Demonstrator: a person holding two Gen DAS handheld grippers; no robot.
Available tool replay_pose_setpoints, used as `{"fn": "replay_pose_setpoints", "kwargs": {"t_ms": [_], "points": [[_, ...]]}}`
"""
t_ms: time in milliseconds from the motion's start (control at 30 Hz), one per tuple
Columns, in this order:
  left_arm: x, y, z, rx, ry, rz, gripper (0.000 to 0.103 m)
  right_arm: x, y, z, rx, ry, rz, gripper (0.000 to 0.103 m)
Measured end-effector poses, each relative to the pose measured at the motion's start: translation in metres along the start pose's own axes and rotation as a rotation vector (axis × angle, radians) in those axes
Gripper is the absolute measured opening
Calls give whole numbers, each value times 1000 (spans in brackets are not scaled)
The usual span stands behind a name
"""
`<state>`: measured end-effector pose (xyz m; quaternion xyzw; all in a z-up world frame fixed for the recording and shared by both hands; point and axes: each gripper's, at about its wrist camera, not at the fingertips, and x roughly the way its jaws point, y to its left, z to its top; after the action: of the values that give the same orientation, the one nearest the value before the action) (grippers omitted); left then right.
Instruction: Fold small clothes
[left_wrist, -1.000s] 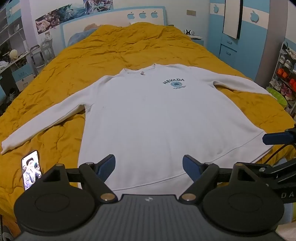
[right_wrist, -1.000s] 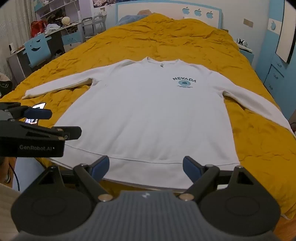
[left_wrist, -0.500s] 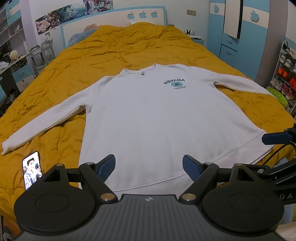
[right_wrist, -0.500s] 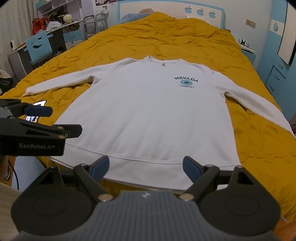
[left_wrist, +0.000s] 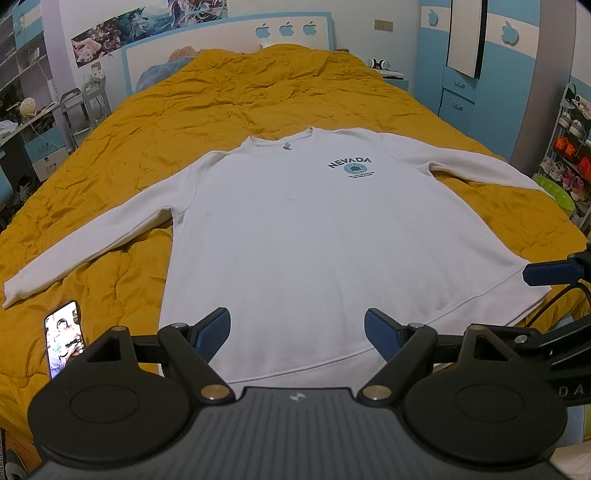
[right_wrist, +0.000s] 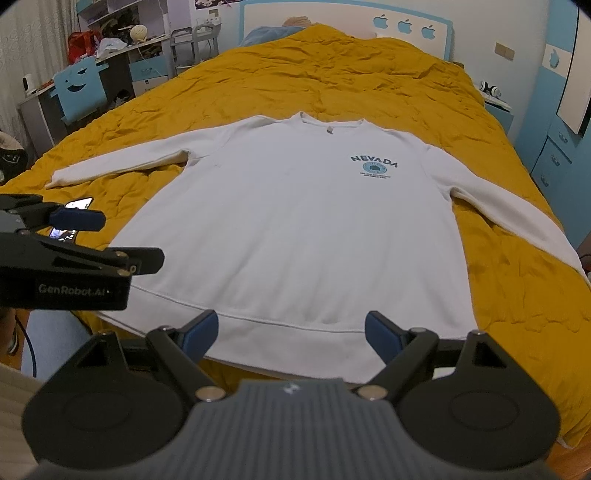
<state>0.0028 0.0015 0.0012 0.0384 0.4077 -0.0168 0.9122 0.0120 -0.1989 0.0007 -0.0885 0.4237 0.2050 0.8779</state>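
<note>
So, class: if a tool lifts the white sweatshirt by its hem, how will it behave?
Probably floppy: the white sweatshirt lies limp on the quilt. Its spread sleeves would likely dangle and drag. It looks thick, so perhaps fairly heavy.

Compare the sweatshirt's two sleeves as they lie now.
The left sleeve has a phone beside its cuff; the right sleeve has nothing by it. The left sleeve's cuff lies on the quilt; in the right wrist view the right sleeve's cuff reaches the bed's edge. Both are spread flat, angled outward from the sweatshirt, unfolded.
</note>
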Motion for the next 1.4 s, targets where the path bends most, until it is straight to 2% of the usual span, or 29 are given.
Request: {"fn": "replay_pose_setpoints", "kwargs": {"t_ms": [1400], "points": [[0, 5, 1, -13, -7, -8, 96, -1, 4, 2, -20, 8, 9, 82]]}}
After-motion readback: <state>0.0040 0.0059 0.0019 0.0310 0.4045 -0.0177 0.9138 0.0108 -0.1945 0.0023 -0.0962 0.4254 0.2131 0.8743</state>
